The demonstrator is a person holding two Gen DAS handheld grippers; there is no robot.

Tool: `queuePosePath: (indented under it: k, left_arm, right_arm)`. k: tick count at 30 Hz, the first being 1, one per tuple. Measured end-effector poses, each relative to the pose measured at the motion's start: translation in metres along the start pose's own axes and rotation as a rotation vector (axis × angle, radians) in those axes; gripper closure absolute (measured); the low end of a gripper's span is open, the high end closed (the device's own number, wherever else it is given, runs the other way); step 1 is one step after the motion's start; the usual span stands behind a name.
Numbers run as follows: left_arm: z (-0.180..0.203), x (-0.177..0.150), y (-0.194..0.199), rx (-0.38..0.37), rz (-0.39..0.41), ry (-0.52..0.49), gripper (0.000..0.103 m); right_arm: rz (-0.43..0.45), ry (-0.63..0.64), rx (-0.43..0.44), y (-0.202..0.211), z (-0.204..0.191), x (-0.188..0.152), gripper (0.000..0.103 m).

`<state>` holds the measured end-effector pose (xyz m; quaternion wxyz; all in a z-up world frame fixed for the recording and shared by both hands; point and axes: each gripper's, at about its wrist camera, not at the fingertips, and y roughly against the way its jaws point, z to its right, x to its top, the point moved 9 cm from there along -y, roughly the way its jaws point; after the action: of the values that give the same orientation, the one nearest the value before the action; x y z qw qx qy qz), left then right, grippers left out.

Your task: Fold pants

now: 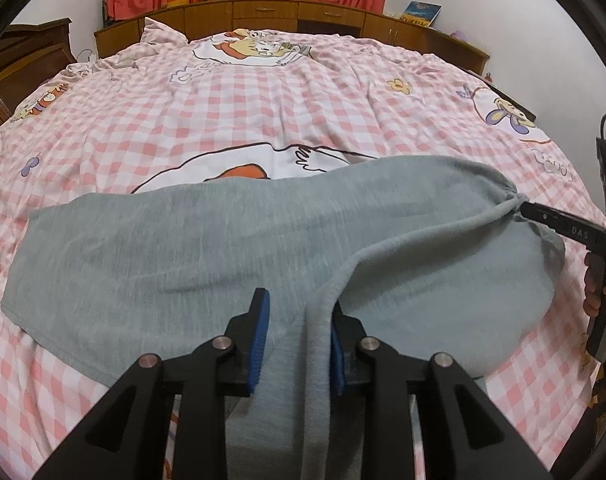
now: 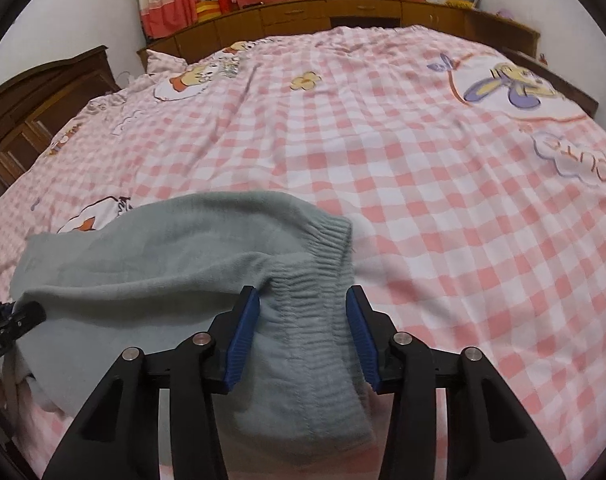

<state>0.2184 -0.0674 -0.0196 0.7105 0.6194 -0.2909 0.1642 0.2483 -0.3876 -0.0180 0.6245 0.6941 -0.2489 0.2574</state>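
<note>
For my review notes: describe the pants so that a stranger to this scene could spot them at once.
Start from the pink-and-white checked bedspread that covers the bed. On its near edge lie the pants, spread sideways between the two grippers. They are the only plain grey-green knit there, with a ribbed waistband.

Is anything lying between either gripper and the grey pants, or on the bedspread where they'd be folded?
Nothing visible. The grey knit pants already sit between the jaws of the left gripper and the right gripper, and the pink checked bedspread around them carries nothing else.
</note>
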Motion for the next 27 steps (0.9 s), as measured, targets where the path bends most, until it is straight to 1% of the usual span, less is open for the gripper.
queuePosePath:
  k: [2, 5, 6, 7, 9, 10, 11, 13, 15, 18, 20, 22, 24, 27]
  left_arm:
    - [0.0, 0.0, -0.001, 0.005, 0.0, -0.001, 0.076]
    - [0.0, -0.001, -0.002, 0.019, -0.002, -0.007, 0.076]
    - [0.0, -0.001, -0.003, 0.022, -0.002, -0.007, 0.076]
    - [0.001, -0.002, -0.004, 0.023, -0.003, -0.006, 0.076]
    - [0.004, -0.002, -0.004, 0.003, -0.003, -0.013, 0.092]
    - [0.008, -0.003, -0.003, -0.014, -0.004, -0.027, 0.097]
    - [0.01, -0.003, -0.001, -0.002, 0.007, -0.043, 0.098]
    - [0.014, -0.001, 0.006, 0.014, 0.029, -0.075, 0.099]
    - [0.017, 0.003, 0.014, 0.006, 0.047, -0.068, 0.099]
    - [0.016, 0.019, 0.03, -0.006, 0.091, -0.039, 0.099]
    - [0.017, 0.034, 0.036, -0.001, 0.121, -0.047, 0.099]
    - [0.017, 0.049, 0.034, 0.022, 0.129, -0.069, 0.099]
    - [0.019, 0.062, 0.027, 0.034, 0.133, -0.084, 0.099]
    - [0.02, 0.081, 0.008, 0.061, 0.124, -0.107, 0.099]
  right_arm:
    - [0.008, 0.043, -0.014, -0.001, -0.007, 0.002, 0.056]
    - [-0.04, 0.082, -0.023, -0.012, -0.016, -0.001, 0.06]
    - [-0.049, 0.087, -0.031, -0.015, -0.016, -0.002, 0.062]
    - [-0.054, 0.088, -0.042, -0.017, -0.015, -0.002, 0.069]
    - [-0.06, 0.069, -0.041, -0.02, -0.012, -0.003, 0.077]
    - [-0.054, 0.047, -0.026, -0.019, -0.01, -0.003, 0.08]
    - [-0.045, 0.032, -0.012, -0.017, -0.009, -0.003, 0.081]
    - [-0.021, 0.025, -0.006, -0.009, -0.008, -0.002, 0.082]
    - [0.009, 0.024, -0.017, 0.001, -0.007, -0.001, 0.082]
    - [0.074, 0.014, -0.03, 0.022, -0.007, 0.006, 0.082]
    - [0.111, 0.003, -0.037, 0.032, -0.005, 0.012, 0.082]
    - [0.132, -0.01, -0.04, 0.036, -0.002, 0.021, 0.082]
    - [0.134, -0.016, -0.054, 0.033, 0.0, 0.027, 0.082]
    - [0.13, -0.042, -0.076, 0.022, 0.006, 0.033, 0.082]
